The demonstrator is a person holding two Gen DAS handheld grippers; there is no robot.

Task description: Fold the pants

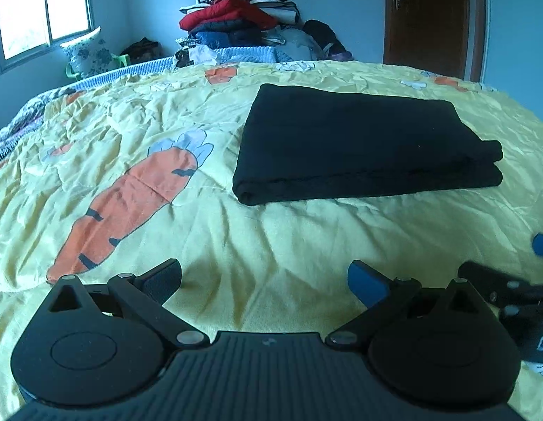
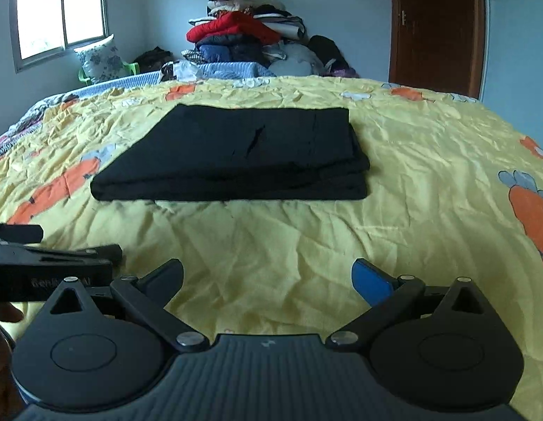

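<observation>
Black pants lie folded into a flat rectangular stack on the yellow carrot-print bedspread, right of centre in the left wrist view. In the right wrist view the same pants sit ahead and slightly left. My left gripper is open over bare bedspread, well short of the pants. My right gripper is open too, with nothing between its fingers. Each gripper shows at the edge of the other's view: the right gripper and the left gripper.
A tall pile of clothes stands beyond the far edge of the bed. A window is on the left wall, with a floral pillow on a green chair below it. A brown door stands at the back right.
</observation>
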